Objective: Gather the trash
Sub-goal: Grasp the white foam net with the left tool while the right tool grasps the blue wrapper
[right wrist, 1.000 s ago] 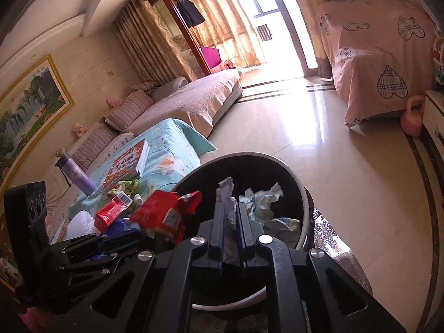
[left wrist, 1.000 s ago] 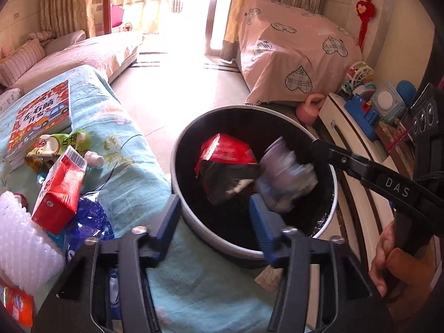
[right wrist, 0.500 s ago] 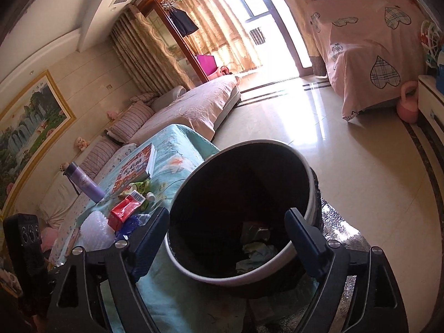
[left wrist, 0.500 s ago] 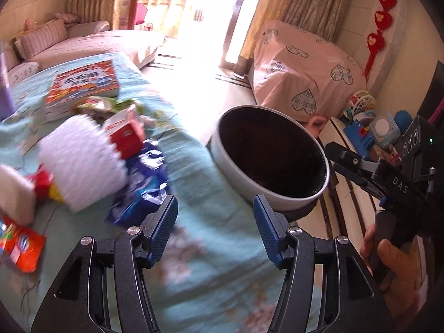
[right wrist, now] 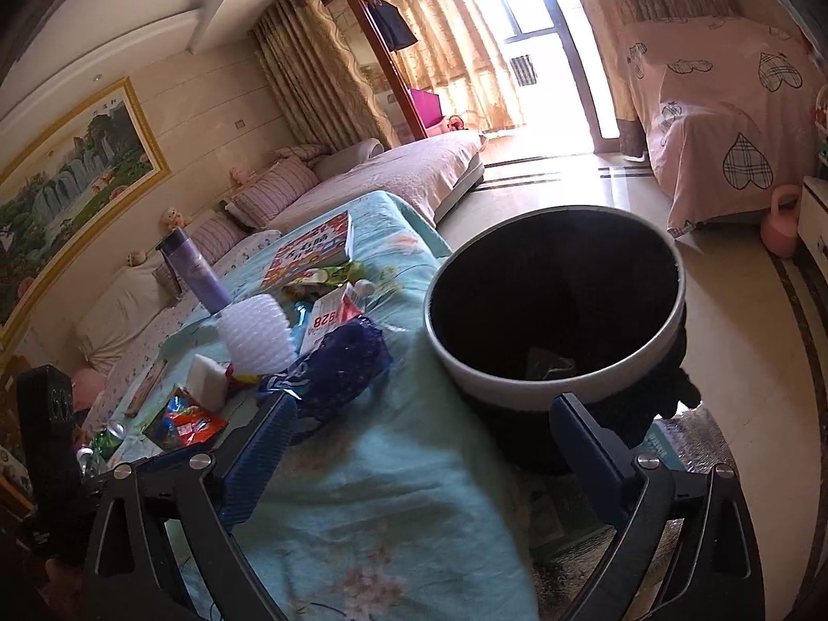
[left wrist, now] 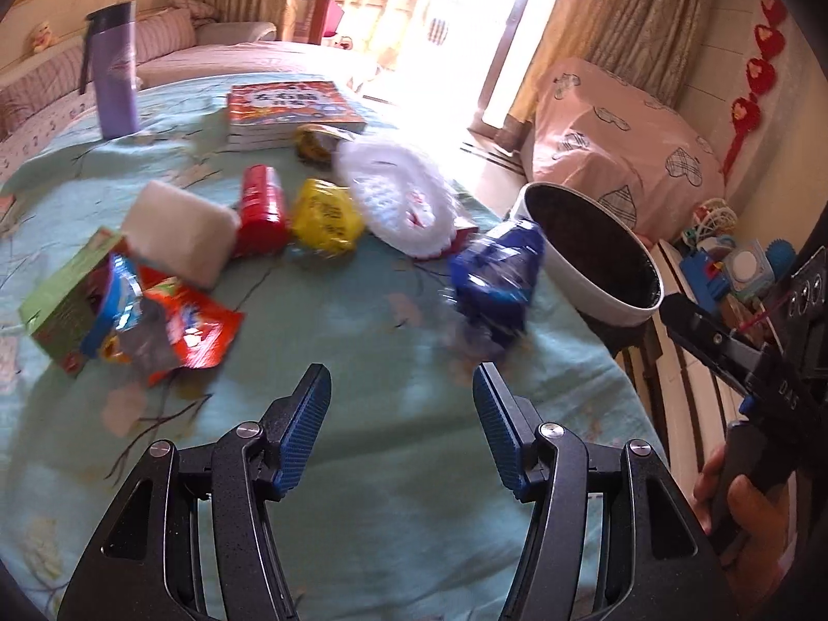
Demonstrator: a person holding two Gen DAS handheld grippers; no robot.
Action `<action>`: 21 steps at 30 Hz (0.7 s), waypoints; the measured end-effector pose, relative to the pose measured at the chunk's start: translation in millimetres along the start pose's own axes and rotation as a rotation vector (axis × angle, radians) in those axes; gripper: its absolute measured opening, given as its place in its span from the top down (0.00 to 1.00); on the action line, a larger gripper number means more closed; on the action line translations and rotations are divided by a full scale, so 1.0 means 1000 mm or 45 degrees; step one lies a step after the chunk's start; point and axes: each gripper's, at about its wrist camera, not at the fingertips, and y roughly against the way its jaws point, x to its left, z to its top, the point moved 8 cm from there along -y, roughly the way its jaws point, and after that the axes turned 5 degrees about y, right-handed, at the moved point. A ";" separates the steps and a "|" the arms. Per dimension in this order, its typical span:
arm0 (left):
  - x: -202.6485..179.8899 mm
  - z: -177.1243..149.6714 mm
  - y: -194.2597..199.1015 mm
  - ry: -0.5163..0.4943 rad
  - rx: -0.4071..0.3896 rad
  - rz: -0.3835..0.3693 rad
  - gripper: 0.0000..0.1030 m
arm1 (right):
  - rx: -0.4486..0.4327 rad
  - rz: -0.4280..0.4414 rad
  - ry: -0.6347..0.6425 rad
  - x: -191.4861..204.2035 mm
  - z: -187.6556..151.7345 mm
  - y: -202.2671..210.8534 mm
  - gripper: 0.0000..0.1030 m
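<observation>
My left gripper [left wrist: 401, 388] is open and holds nothing, low over the teal tablecloth [left wrist: 362, 466]. Ahead of it lies trash: a blue wrapper [left wrist: 494, 284], a white foam net [left wrist: 398, 202], a yellow packet [left wrist: 326, 215], a red carton [left wrist: 261, 207], a white block [left wrist: 178, 238] and an orange-red wrapper [left wrist: 191, 331] by a green box [left wrist: 62, 300]. The black bin with a white rim [right wrist: 559, 388] stands at the table's right edge, with trash [right wrist: 548, 362] inside. In front of the bin my right gripper [right wrist: 422, 414] is opening its jaws wide, nothing between them.
A purple bottle [left wrist: 111, 72] and a red book [left wrist: 290, 103] stand at the table's far side. A pink-covered piece of furniture [left wrist: 621, 124] and a toy shelf [left wrist: 735, 264] lie to the right. A hand [left wrist: 745, 517] holds the right gripper. A pink kettlebell [right wrist: 781, 227] sits on the floor.
The left gripper swung left from above the bin to over the table. The right gripper opened, let its crumpled paper fall into the bin and drew back.
</observation>
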 end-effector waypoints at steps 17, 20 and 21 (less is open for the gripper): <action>0.020 0.010 0.009 0.005 -0.042 0.012 0.44 | 0.062 0.068 -0.004 0.030 -0.018 -0.016 0.05; 0.018 0.015 0.004 -0.005 -0.038 0.014 0.44 | 0.081 0.090 -0.014 0.033 -0.019 -0.024 0.18; 0.018 0.017 0.002 -0.007 -0.034 0.012 0.44 | 0.094 0.101 -0.026 0.033 -0.019 -0.027 0.20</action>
